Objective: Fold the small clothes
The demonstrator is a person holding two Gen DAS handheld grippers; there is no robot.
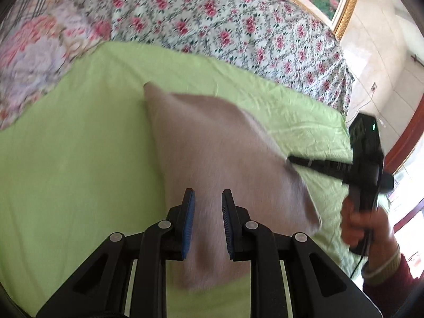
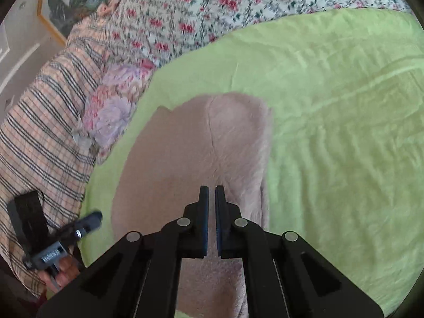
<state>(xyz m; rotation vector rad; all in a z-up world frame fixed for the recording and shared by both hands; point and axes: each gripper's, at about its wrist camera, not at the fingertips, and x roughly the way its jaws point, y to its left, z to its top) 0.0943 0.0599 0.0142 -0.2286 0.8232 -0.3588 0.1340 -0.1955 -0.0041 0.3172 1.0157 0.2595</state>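
Pink fleece garment (image 1: 212, 143) lies on the green sheet (image 1: 79, 145), blurred. Left wrist view: left gripper (image 1: 208, 198) has its blue pads a narrow gap apart, nothing between them, above the fleece. Only this view shows the right gripper (image 1: 290, 159) clamped on the garment's lifted edge. Right wrist view: jaws nearly touching; a seam down the fleece; plaid bedding (image 2: 39, 145) at left.

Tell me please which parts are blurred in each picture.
Left wrist view: the pink garment and the right gripper are smeared, while the left gripper stays sharp. Right wrist view: the floral quilt is soft.
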